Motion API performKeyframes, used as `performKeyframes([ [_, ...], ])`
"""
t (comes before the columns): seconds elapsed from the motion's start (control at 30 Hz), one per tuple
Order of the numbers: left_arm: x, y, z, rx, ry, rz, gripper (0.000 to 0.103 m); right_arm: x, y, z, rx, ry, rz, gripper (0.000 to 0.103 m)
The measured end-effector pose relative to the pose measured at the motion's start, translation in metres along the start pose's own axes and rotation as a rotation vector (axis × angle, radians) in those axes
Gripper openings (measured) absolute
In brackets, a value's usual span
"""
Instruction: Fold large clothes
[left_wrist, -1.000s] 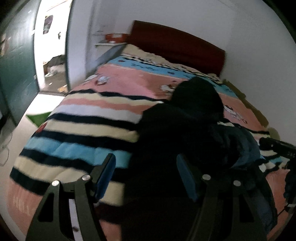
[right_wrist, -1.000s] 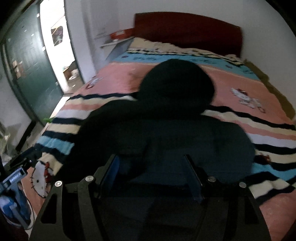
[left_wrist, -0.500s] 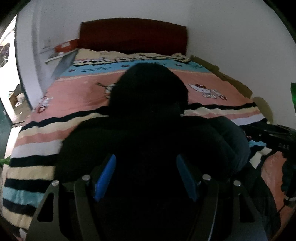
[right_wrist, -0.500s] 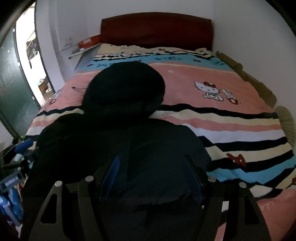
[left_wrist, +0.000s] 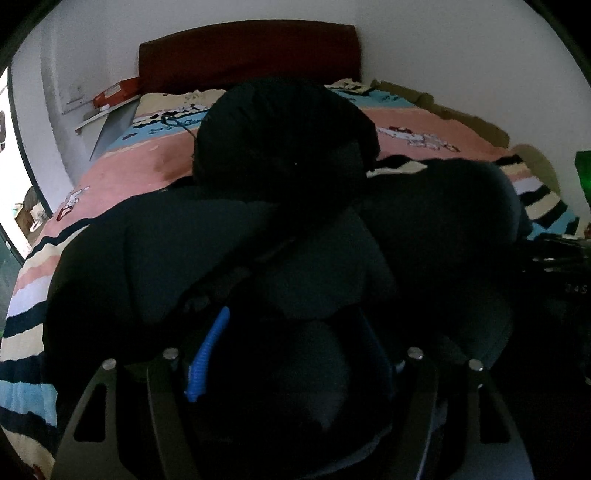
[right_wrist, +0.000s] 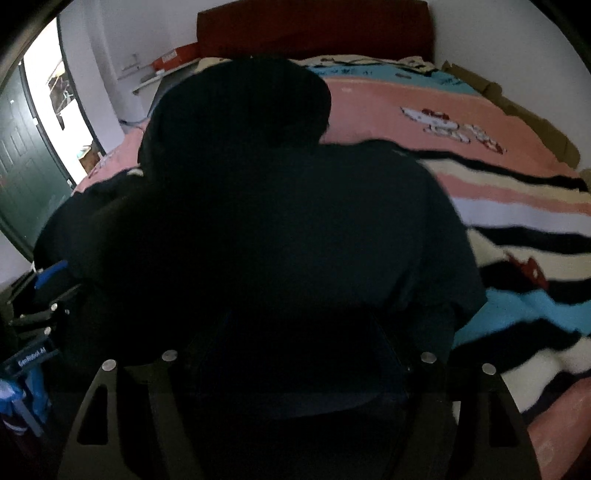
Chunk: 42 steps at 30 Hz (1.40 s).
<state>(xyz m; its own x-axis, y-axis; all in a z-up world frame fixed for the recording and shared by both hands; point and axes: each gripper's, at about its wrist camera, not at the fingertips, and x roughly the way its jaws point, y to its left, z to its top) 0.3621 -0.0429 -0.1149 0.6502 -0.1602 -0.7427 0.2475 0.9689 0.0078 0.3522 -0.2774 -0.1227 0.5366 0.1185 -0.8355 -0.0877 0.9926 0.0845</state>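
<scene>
Coat: a big dark padded garment, matt and puffy, lying in soft bulges on the bed; it runs from under both pairs of jaws away toward the headboard.
Hood: rounded dome shape, almost black, straight ahead of the left jaws and beyond the coat's body; a thin cord curls off its left side.
Left gripper: black flat-plate arms with silver rivets; a ribbed blue pad shows on the left finger. Its jaws have just been opening a little more and stand wide, with a mound of coat fabric bulging between them. Whether the pads press the cloth is too dark to tell.
Right gripper: same black plates and rivets, jaws set wide apart and just now opening further; the coat's smooth lower body fills the space between and ahead of them. Contact with the pads cannot be made out.
Blanket: fleecy, striped in pink, cream, black, white and sky blue, with cartoon cat prints; to the right of the right jaws and around the coat.
Headboard: dark red, flat, slightly arched, far ahead of both jaws.
Door: dark green, panelled, far left of the right jaws.
</scene>
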Motion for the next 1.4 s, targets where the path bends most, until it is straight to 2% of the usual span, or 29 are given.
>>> performKeyframes([
  [0.23, -0.019, -0.003, -0.001, 0.049, 0.024, 0.009, 0.069, -0.012, 0.007, -0.002, -0.021, 0.067, -0.036, 0.074],
  [0.4, -0.038, 0.019, 0.024, -0.047, -0.042, -0.006, 0.069, -0.044, 0.014, 0.018, -0.044, -0.013, -0.025, 0.074],
  [0.57, -0.019, 0.029, 0.043, -0.096, -0.04, 0.024, 0.069, -0.044, 0.022, 0.048, -0.027, -0.069, -0.008, 0.074],
  [0.7, 0.013, 0.03, 0.034, -0.096, 0.006, 0.042, 0.069, -0.016, 0.036, 0.055, -0.027, -0.043, 0.018, 0.076],
  [0.8, 0.024, 0.031, 0.022, -0.09, -0.015, 0.041, 0.069, 0.013, 0.044, 0.045, -0.045, -0.005, -0.01, 0.08],
  [0.87, 0.027, 0.032, 0.02, -0.096, -0.016, 0.032, 0.07, 0.023, 0.047, 0.035, -0.057, -0.029, -0.037, 0.081],
  [1.03, 0.031, 0.029, 0.024, -0.077, 0.028, 0.047, 0.07, 0.032, 0.045, 0.032, -0.053, -0.014, -0.057, 0.081],
  [1.1, 0.019, 0.028, 0.028, -0.068, 0.037, 0.05, 0.07, 0.026, 0.045, 0.034, -0.056, 0.014, -0.057, 0.081],
  [1.13, 0.007, 0.028, 0.028, -0.075, 0.011, 0.04, 0.07, 0.019, 0.044, 0.034, -0.053, 0.013, -0.052, 0.081],
  [1.27, -0.031, 0.02, 0.022, -0.059, -0.035, 0.007, 0.07, -0.02, 0.033, 0.025, -0.041, -0.058, -0.043, 0.081],
  [1.4, -0.033, 0.003, 0.0, -0.028, 0.001, -0.013, 0.07, -0.034, 0.018, 0.003, 0.0, -0.067, -0.028, 0.081],
])
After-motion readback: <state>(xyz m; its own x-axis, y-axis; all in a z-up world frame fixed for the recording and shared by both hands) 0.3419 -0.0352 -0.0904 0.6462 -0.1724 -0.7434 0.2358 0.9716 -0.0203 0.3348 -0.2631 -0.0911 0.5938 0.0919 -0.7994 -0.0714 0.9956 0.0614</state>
